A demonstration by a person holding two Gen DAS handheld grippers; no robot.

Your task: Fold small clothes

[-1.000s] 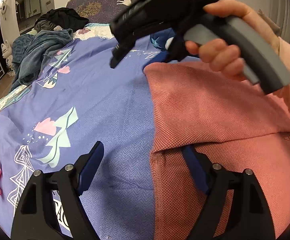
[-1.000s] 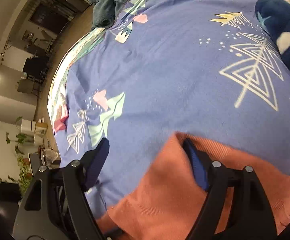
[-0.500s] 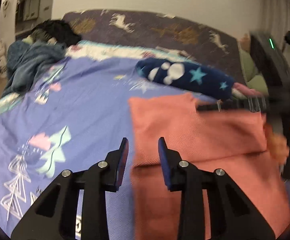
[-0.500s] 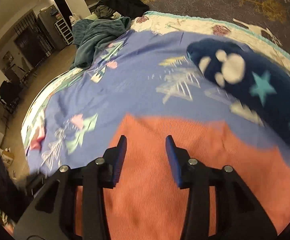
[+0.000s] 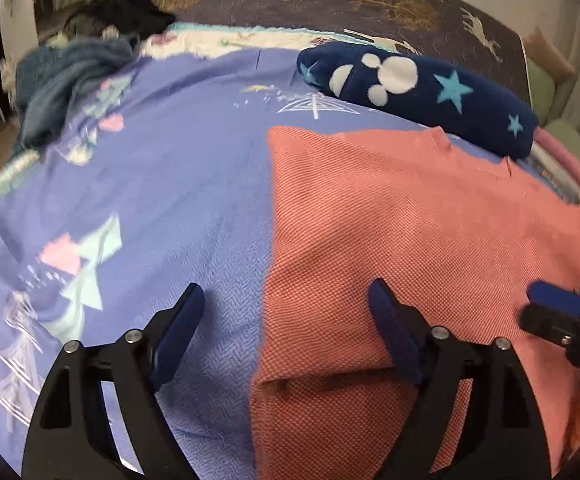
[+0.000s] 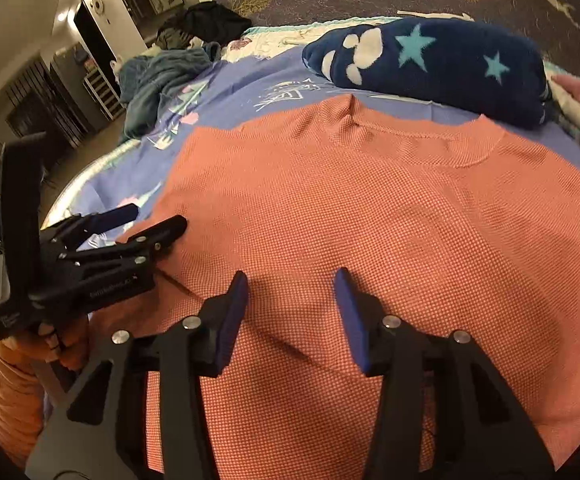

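Note:
A salmon-pink knit top lies flat on the bed, neckline towards the headboard, its left side folded in to a straight edge. My left gripper hovers over that edge, jaws opening wide: one finger above the sheet, one above the top, nothing pinched. In the right wrist view the top fills the middle. My right gripper stands open just above it, with only flat cloth under the gap. The left gripper shows at the left, and a right gripper finger shows at the left wrist view's right edge.
The purple patterned sheet covers the bed. A navy star-print plush roll lies just beyond the neckline. A teal blanket and dark clothes sit at the far left. A hand in an orange sleeve holds the left gripper.
The left jaws narrowed half a second ago and now stand wide again over the folded edge. The right gripper swung from the top's left corner to over its middle, jaws narrower than before.

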